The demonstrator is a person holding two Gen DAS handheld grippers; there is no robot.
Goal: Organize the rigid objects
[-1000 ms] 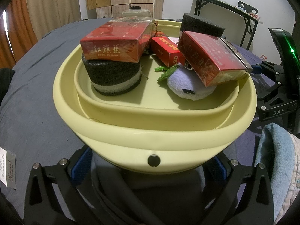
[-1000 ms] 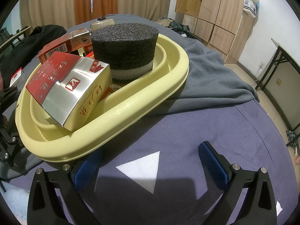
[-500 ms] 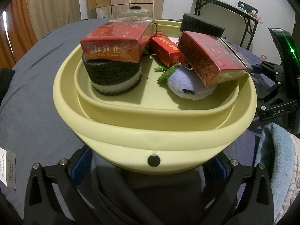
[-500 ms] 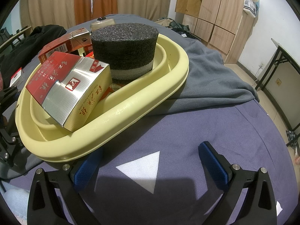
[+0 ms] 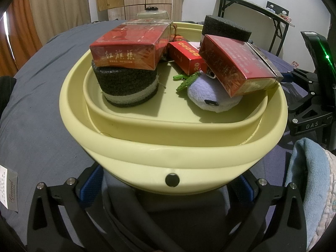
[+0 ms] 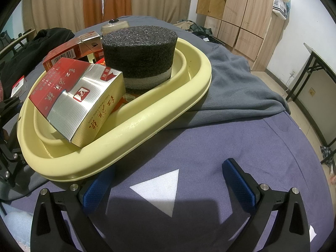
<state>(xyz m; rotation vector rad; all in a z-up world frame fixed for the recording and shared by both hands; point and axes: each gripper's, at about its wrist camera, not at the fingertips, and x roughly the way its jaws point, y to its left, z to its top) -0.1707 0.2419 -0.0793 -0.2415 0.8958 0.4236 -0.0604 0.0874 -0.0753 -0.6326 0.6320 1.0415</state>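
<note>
Right tongs (image 6: 169, 185) open beside loaded yellow basin (image 6: 147, 119).

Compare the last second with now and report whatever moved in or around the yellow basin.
Nothing visibly changed. The yellow basin and its load, the red boxes, foam blocks and purple plush toy, sit as before. The left tongs remain spread wide under the basin's near rim, and the right tongs remain open over the purple cloth, holding nothing.
</note>
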